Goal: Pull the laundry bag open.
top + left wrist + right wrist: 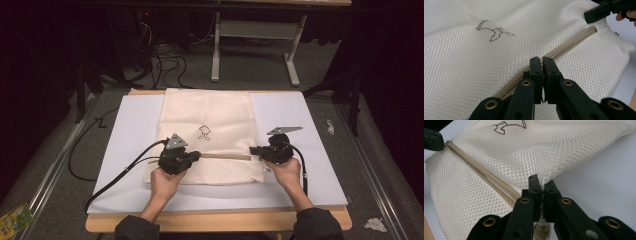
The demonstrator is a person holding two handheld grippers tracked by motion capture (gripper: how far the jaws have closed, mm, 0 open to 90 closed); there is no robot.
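A cream mesh bag (207, 112) with a small dark outline drawing (204, 132) lies flat on a white board (135, 120). A tan zipper (225, 157) runs across its near part. My left gripper (197, 156) is shut at the zipper's left part, jaws together on the zipper pull (542, 59). The zipper (574, 41) runs on from there to the bag's far corner. My right gripper (252, 150) is shut on the bag's right edge by the zipper's end, with mesh (541, 182) pinched between its jaws. The other gripper (431, 139) sits far along the zipper (481, 173).
The board rests on a wooden table (215, 221). A black cable (115, 175) trails left off the board. Grey carpet surrounds the table, with a white desk frame (217, 50) beyond, crumpled paper (375, 224) at the right and a green packet (12, 220) at the left.
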